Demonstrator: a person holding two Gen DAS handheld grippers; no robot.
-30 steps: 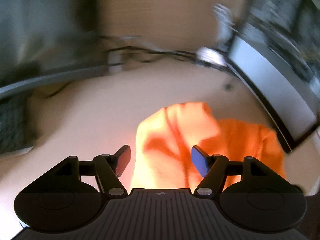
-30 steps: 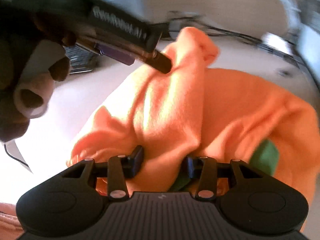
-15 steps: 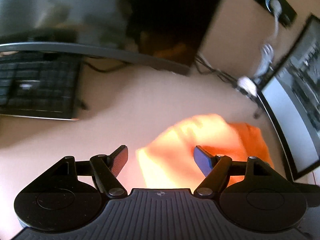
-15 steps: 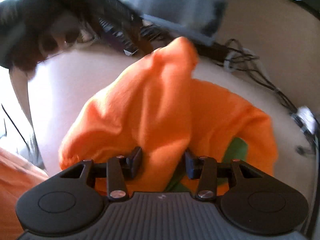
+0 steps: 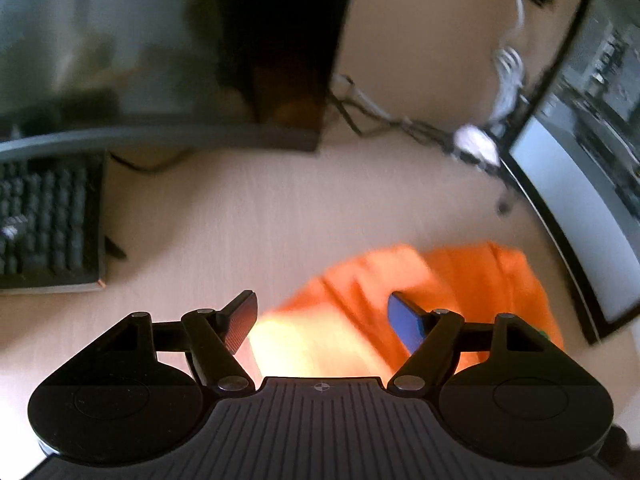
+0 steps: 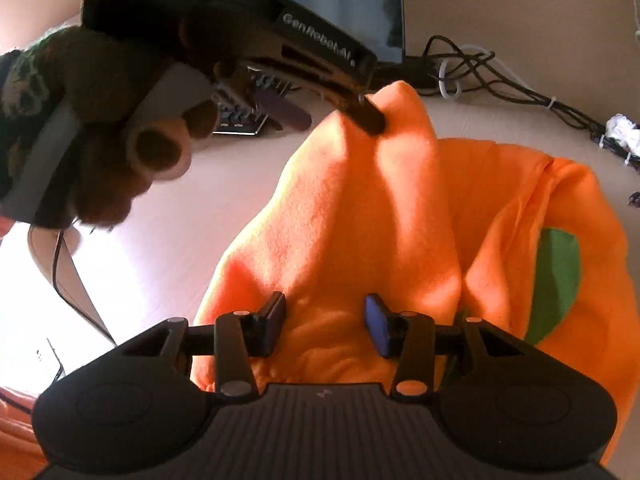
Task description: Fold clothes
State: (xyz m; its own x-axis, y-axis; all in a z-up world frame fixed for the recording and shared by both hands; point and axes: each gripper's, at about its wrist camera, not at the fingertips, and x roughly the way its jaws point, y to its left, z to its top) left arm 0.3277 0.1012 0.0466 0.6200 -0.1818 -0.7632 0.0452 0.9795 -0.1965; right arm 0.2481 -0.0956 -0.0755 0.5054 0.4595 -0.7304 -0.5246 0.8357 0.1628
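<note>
An orange fleece garment (image 6: 360, 220) with a green patch (image 6: 556, 276) lies bunched on the pale table (image 6: 180, 240). My right gripper (image 6: 326, 320) is shut on a thick fold at its near edge. A hand (image 6: 120, 140) holds my left gripper (image 6: 334, 116) at the upper left of the right wrist view, and one dark fingertip (image 6: 370, 120) touches the garment's raised peak. In the left wrist view the left gripper (image 5: 322, 316) stands open over the orange garment (image 5: 472, 280), which runs under and to the right of its blue pad (image 5: 404, 320).
A black keyboard (image 5: 44, 220) lies at the left below a dark monitor (image 5: 160, 60). A second screen (image 5: 580, 160) stands at the right edge. Tangled cables (image 6: 500, 80) run along the back of the table (image 5: 260, 220).
The left wrist view has swung so the keyboard and monitor show and the garment sits lower right. The right gripper keeps its hold on the fold and has shifted a little.
</note>
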